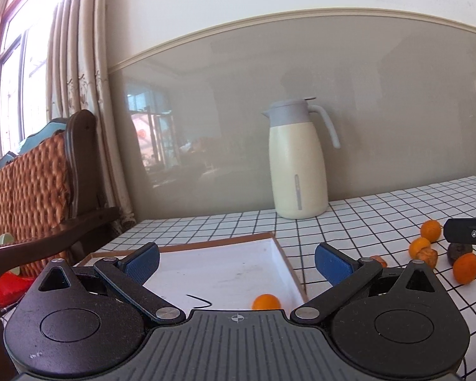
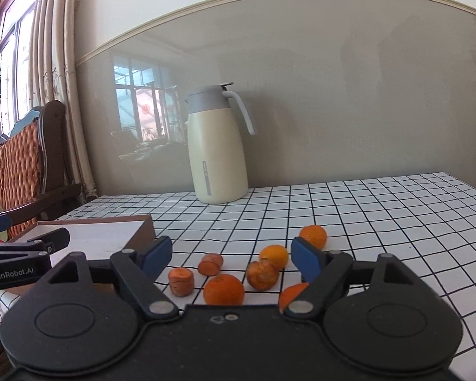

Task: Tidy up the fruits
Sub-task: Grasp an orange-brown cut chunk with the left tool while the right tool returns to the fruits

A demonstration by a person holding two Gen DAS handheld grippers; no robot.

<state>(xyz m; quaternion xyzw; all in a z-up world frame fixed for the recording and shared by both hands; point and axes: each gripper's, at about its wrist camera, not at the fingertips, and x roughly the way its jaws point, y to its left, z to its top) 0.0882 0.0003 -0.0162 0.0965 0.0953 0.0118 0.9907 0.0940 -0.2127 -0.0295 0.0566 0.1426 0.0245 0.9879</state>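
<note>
A shallow white box (image 1: 284,255) with a brown rim lies on the checked tablecloth, and one tangerine (image 1: 266,302) rests in its near right corner. My left gripper (image 1: 236,257) hangs open over the box with nothing between its blue pads. To the right lie loose tangerines (image 2: 223,289) (image 2: 273,255) (image 2: 313,236), two carrot chunks (image 2: 181,281) (image 2: 210,263) and a brownish wrinkled fruit (image 2: 261,274). My right gripper (image 2: 231,250) stands open just above this cluster, its pads touching none of them. Another tangerine (image 2: 293,295) is half hidden behind its right finger.
A cream thermos jug (image 2: 217,146) with a grey lid stands at the back against the wall. A dark wooden chair with a woven back (image 1: 31,190) is off the table's left edge. The box wall (image 2: 146,228) stands just left of the fruit.
</note>
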